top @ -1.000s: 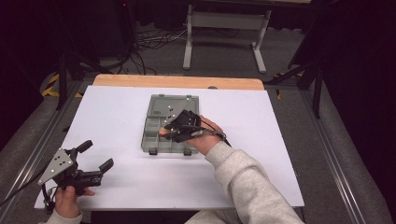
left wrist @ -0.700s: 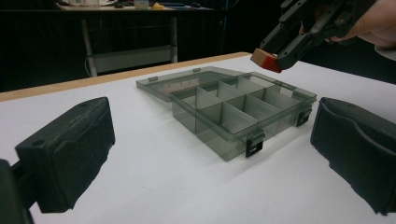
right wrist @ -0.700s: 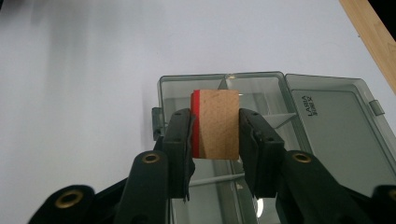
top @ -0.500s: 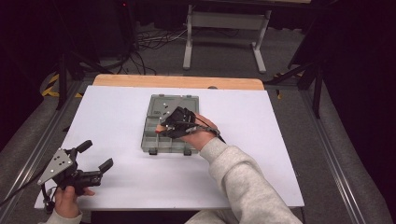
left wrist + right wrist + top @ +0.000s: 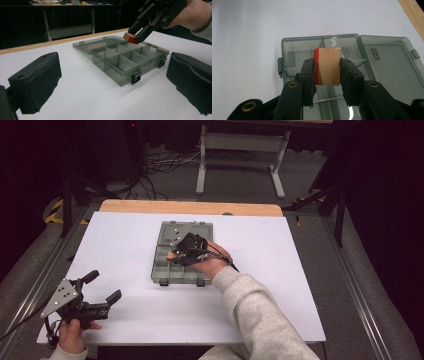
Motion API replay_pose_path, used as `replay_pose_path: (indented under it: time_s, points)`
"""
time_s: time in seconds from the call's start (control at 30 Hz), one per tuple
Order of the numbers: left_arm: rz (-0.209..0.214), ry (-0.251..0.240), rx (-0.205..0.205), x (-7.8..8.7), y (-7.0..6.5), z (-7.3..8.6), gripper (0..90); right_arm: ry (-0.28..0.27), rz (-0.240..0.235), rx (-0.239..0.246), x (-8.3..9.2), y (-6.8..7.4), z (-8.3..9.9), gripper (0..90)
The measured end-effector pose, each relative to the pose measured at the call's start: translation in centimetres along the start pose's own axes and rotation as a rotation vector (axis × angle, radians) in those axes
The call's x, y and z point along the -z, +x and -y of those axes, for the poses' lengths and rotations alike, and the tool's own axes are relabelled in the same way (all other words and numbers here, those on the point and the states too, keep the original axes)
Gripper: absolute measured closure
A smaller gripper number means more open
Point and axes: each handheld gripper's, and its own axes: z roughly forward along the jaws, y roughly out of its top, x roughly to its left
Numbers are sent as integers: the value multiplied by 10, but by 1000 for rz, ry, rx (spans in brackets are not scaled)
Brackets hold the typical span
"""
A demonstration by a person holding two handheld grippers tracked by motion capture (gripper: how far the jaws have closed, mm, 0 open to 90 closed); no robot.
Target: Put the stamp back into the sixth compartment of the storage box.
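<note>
Above the open compartment box (image 5: 182, 260) in the middle of the white table (image 5: 280, 285), the right gripper (image 5: 327, 72) is gripping a wooden block (image 5: 328, 66) with a red edge, its 2 jaws pressing on the block's opposite sides. The block is hanging over the box's compartments, beside the laid-back lid (image 5: 392, 67). Near the table's front left corner, the left gripper (image 5: 100, 287) is resting with its jaws standing wide apart and nothing between them.

blocks: 1 (image 5: 327, 66) | compartment boxes: 1 (image 5: 170, 270) | tongs: 2 (image 5: 176, 254) (image 5: 102, 287)
</note>
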Motion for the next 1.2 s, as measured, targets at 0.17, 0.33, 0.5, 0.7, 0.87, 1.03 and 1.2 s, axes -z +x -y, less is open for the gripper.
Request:
replay_pose_path:
  time_s: [0.17,0.33,0.5,0.7,0.87,1.03,1.2]
  points:
    - [-1,2,-1,0,0,0,6,14,-9,0,-5,-1,2,659]
    - [-1,1,-2,1,0,0,6,31,-25,-2,-11,-2,3,659]
    - [-2,2,-3,0,1,0,6,49,-46,-7,-16,-3,4,659]
    - [0,3,-2,0,0,0,6,69,-60,-4,-22,-4,7,659]
    - [-1,6,-3,1,1,0,6,89,-76,-3,-25,-4,8,659]
    - [-1,6,-3,1,1,0,6,113,-86,0,-27,-4,9,659]
    - [0,6,-3,0,1,0,6,127,-91,1,-28,-4,11,659]
